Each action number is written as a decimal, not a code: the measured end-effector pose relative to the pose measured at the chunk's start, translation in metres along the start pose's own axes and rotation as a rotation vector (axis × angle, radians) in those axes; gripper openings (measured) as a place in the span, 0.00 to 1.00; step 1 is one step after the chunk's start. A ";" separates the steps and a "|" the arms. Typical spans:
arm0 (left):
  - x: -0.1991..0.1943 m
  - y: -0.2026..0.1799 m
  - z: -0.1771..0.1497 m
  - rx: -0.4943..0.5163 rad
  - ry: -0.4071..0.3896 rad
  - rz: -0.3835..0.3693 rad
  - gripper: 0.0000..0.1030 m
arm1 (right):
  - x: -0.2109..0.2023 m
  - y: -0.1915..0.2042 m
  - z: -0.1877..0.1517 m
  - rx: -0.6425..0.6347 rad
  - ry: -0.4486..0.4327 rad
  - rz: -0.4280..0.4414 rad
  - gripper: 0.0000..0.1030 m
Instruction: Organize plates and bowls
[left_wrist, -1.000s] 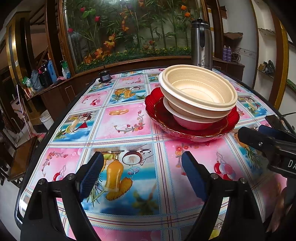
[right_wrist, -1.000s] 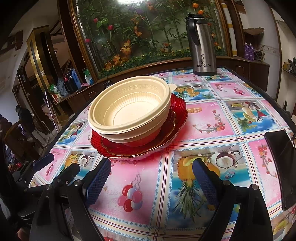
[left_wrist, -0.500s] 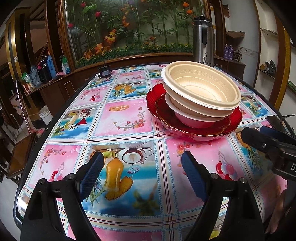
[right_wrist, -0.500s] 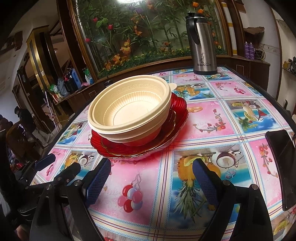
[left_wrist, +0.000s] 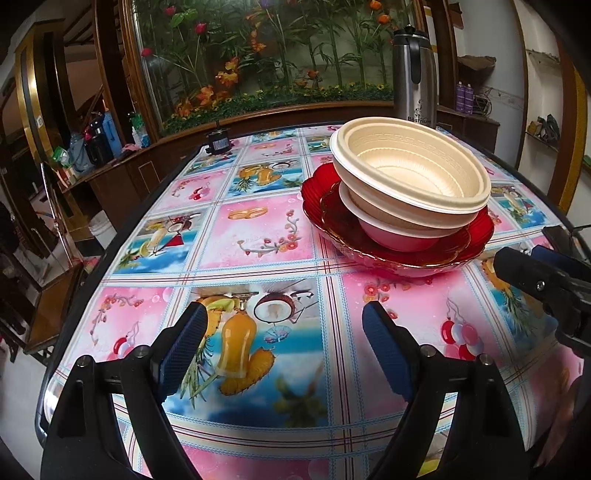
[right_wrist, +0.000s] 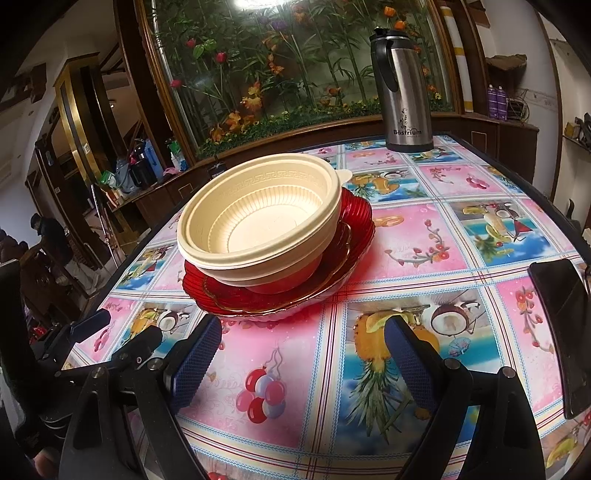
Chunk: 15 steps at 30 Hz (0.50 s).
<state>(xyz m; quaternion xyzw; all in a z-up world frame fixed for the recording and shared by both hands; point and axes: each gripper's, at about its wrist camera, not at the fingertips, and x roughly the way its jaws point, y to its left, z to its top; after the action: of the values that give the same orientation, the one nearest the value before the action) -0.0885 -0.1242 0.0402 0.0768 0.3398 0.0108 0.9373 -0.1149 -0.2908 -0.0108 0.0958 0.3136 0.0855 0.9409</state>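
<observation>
Stack of cream bowls (right_wrist: 258, 218) nested on red plates (right_wrist: 280, 291), center-left of right view, sits tilted on the surface (right_wrist: 424, 236); both left gripper (left_wrist: 284, 347) and right gripper (right_wrist: 303, 363) fingers apart, empty; a careless nudge could topple it.

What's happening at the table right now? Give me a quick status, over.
Left gripper and right gripper open, holding nothing. Cream bowls stacked on red plates, untouched. Steel flask beyond, dark phone at right; neither in the way.

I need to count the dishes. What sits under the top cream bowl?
Under the cream bowl nest more cream bowls, then red plates. Their exact number is hidden by the stacking.
</observation>
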 end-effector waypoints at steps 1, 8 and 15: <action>0.000 0.000 0.000 0.000 0.001 0.004 0.84 | 0.000 0.000 0.000 0.001 -0.002 0.000 0.89; 0.001 0.002 0.000 -0.005 0.007 0.018 0.84 | -0.002 0.000 0.000 0.001 -0.013 -0.004 0.89; 0.000 0.002 0.001 -0.002 0.006 0.010 0.84 | -0.002 0.000 0.000 0.002 -0.013 -0.007 0.89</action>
<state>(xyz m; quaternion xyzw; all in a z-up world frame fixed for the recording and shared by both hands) -0.0883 -0.1221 0.0412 0.0776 0.3420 0.0160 0.9364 -0.1163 -0.2914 -0.0100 0.0963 0.3080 0.0813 0.9430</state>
